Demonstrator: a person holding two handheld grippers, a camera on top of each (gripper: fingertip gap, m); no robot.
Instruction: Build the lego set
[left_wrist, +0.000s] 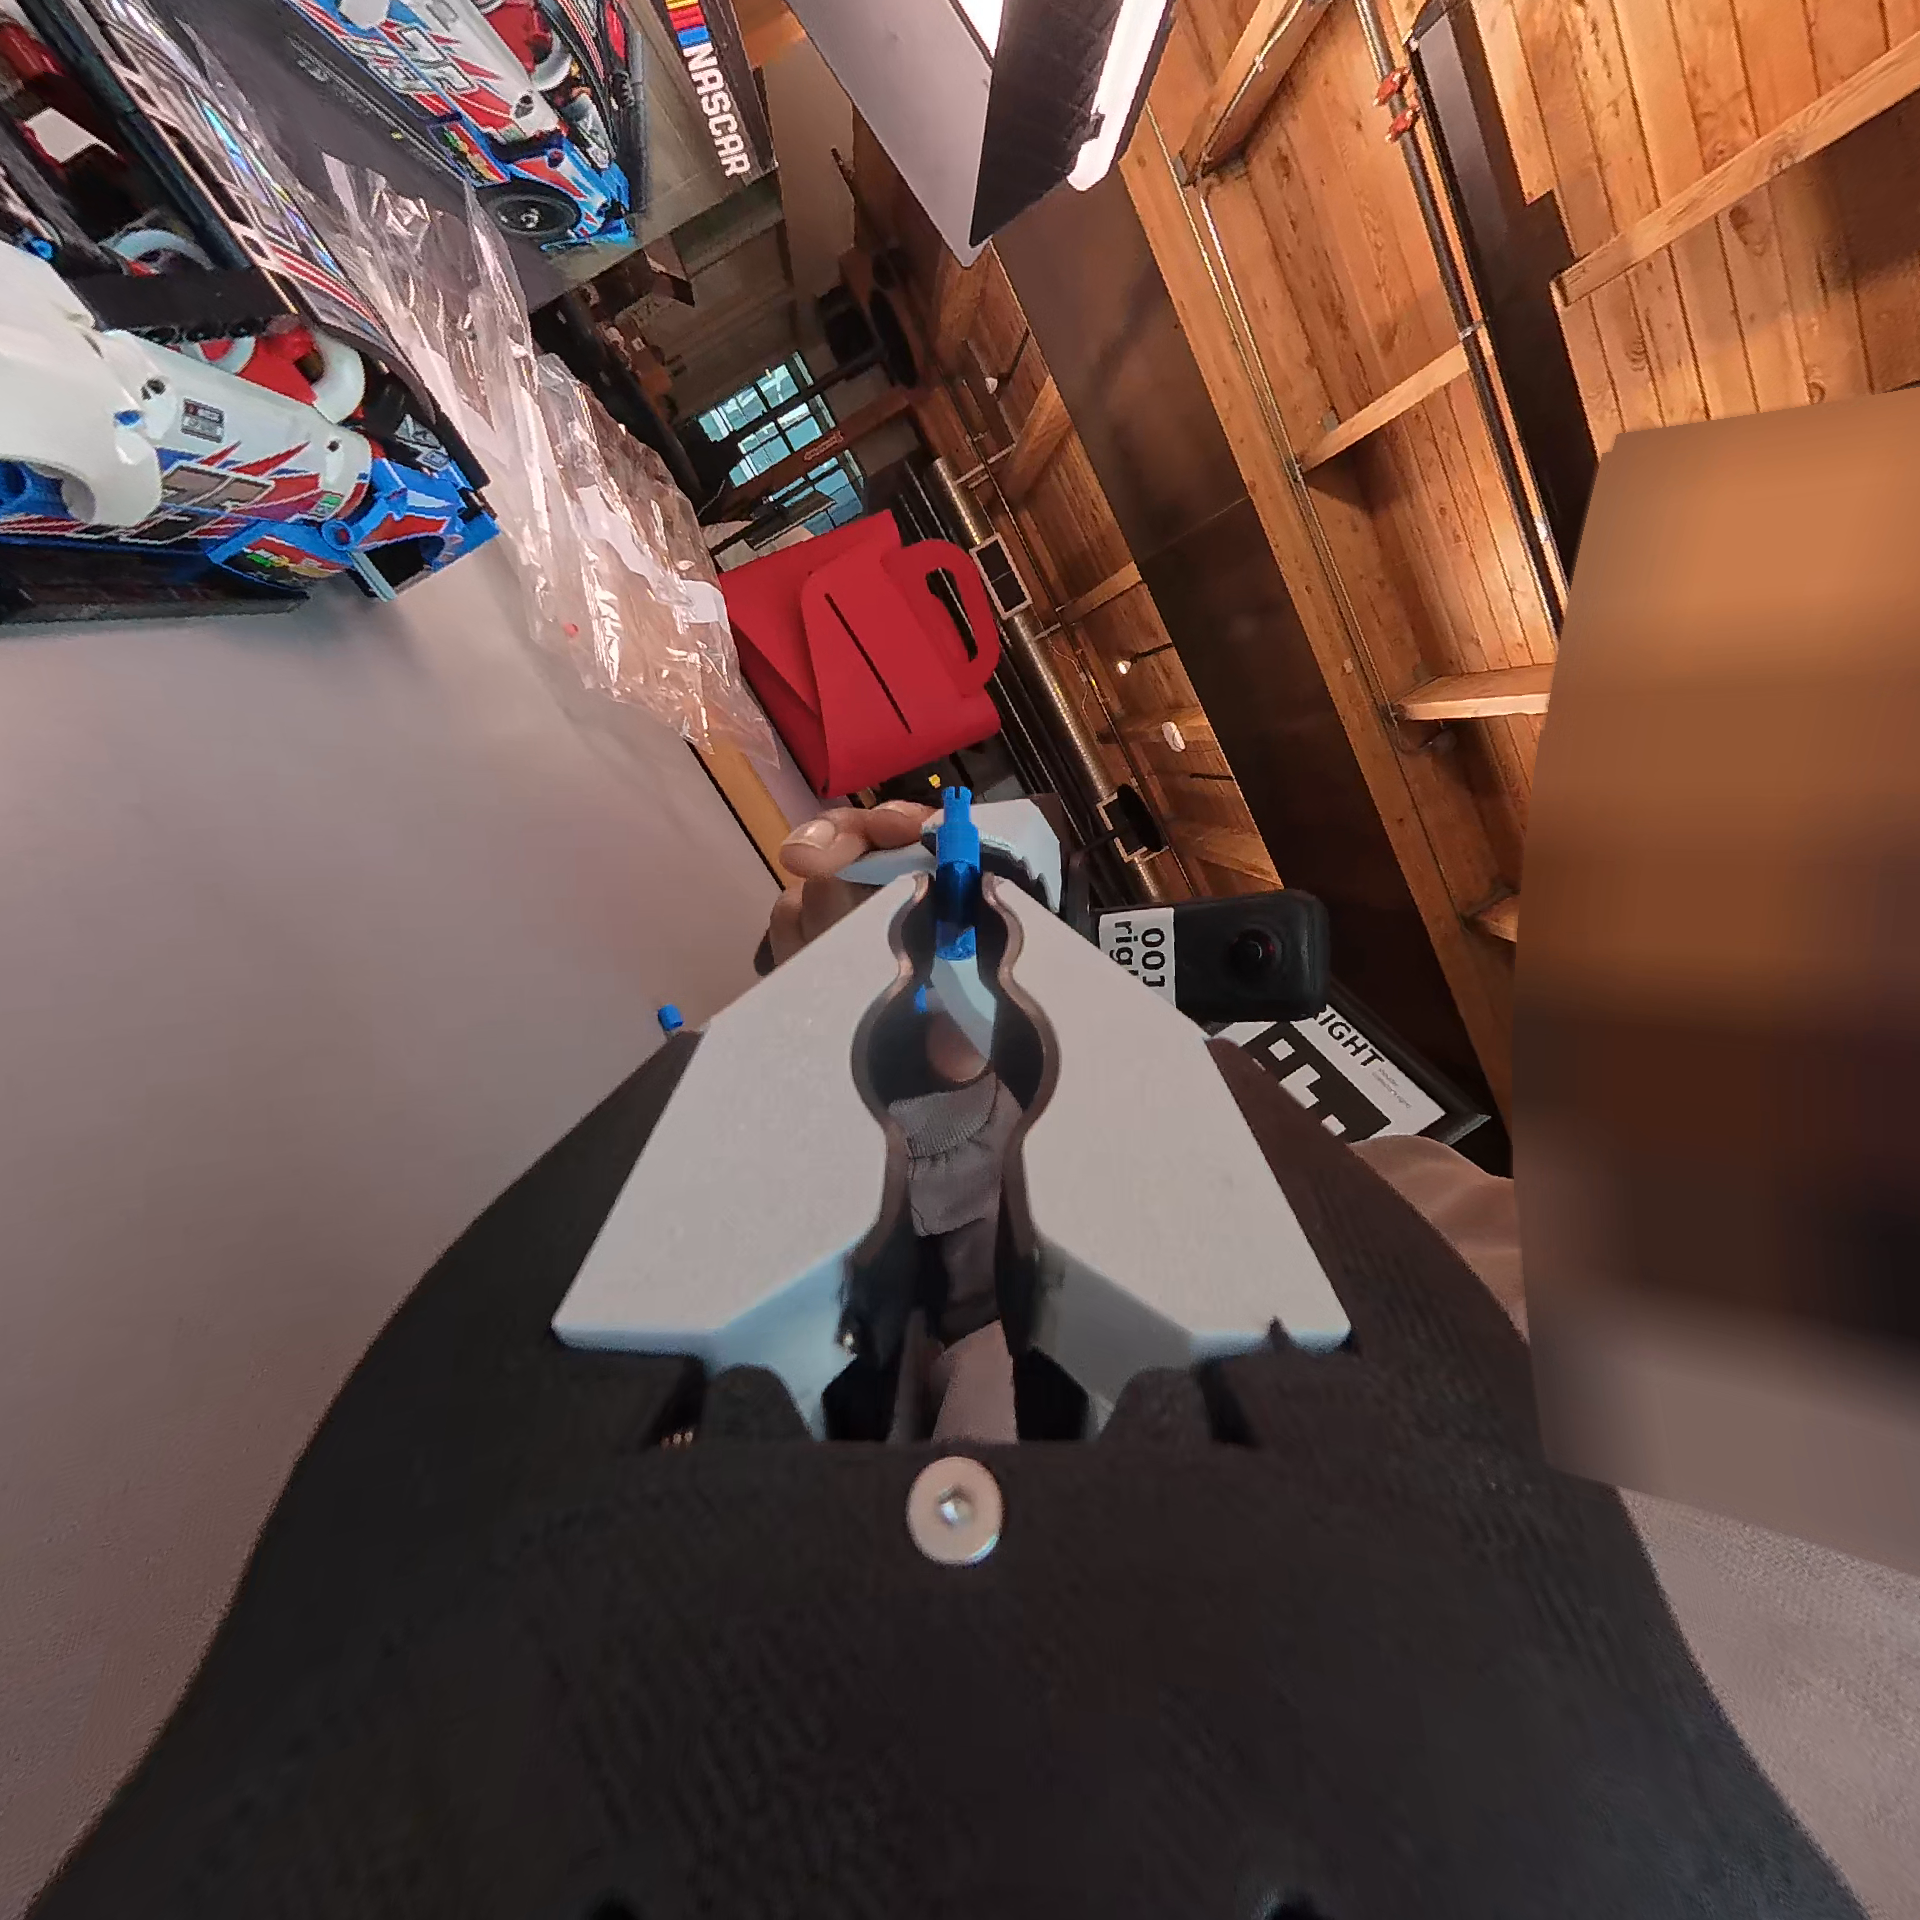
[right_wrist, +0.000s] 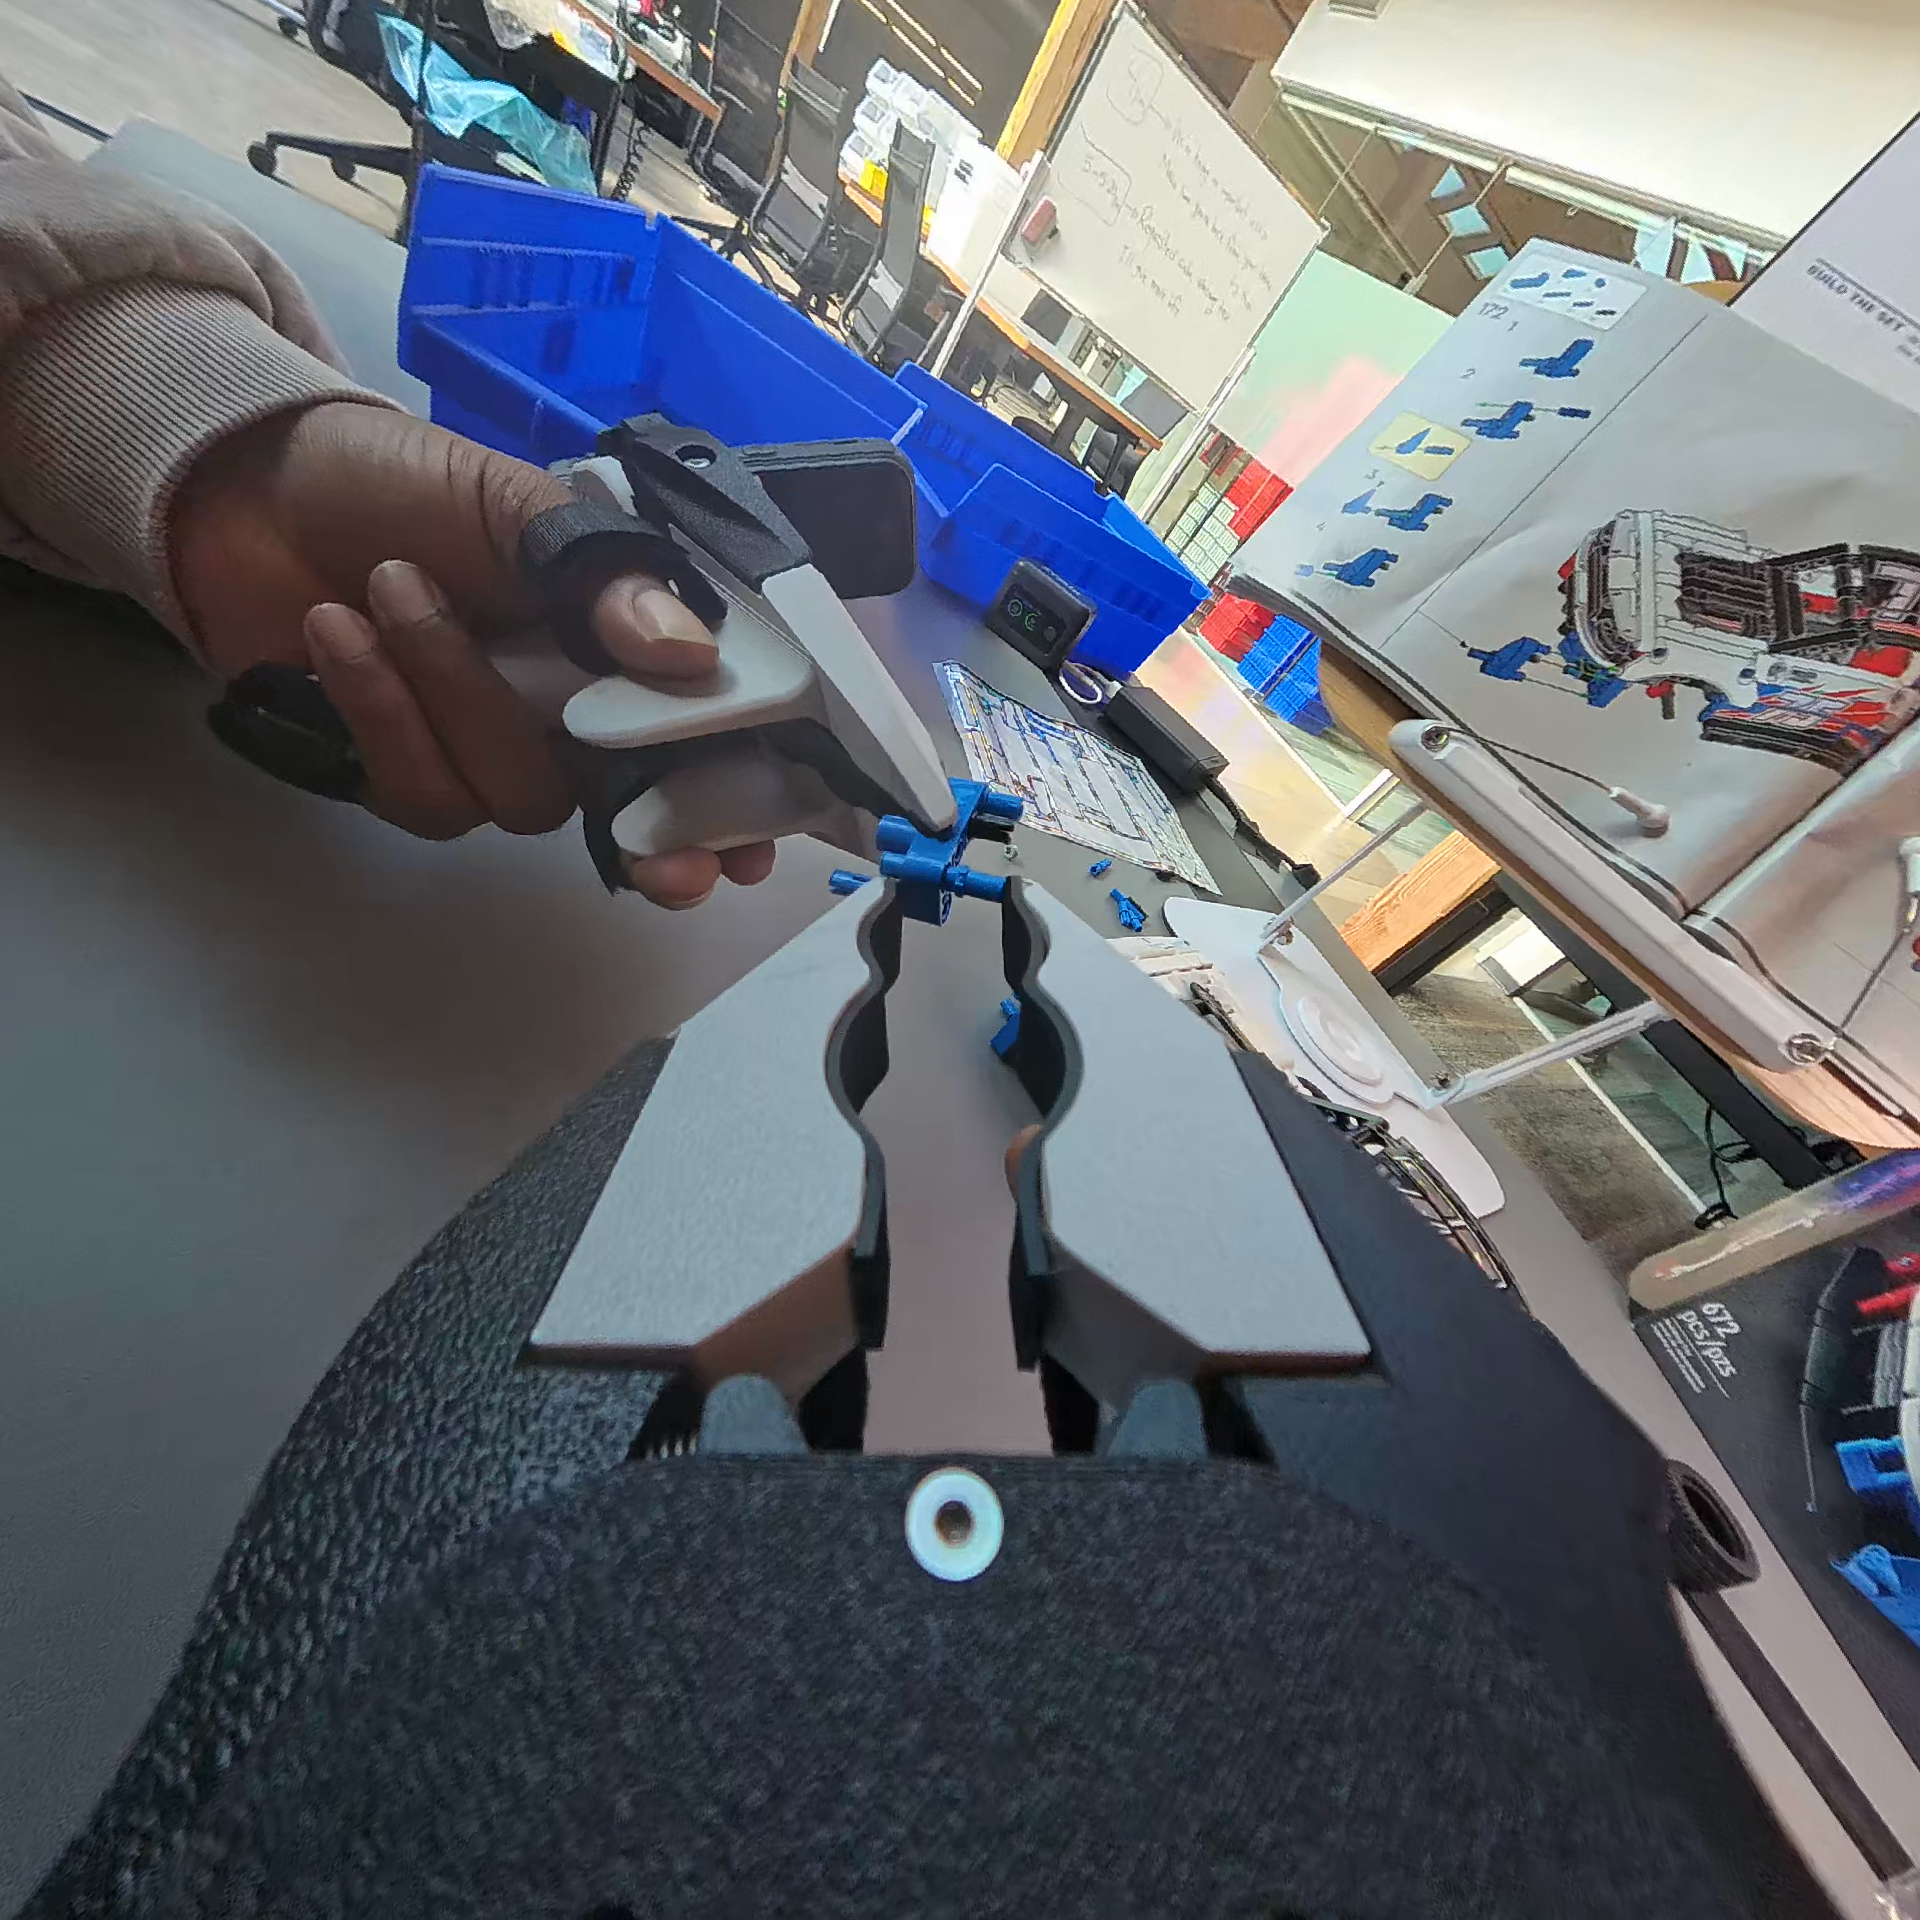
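Grey table (right_wrist: 260, 1039) carries blue bins (right_wrist: 665, 343) at the far side, an open instruction booklet (right_wrist: 1621, 582) on a stand to the right, and a part-built lego car (left_wrist: 187, 457) beside clear bags (left_wrist: 582, 520). Right gripper (right_wrist: 941, 902), jaws partly apart, pinches a small blue lego assembly (right_wrist: 930, 868) at its fingertips, held above the table. Left gripper (left_wrist: 956, 896), nearly closed, nips the same blue assembly from the opposite side, tip to tip with the right.
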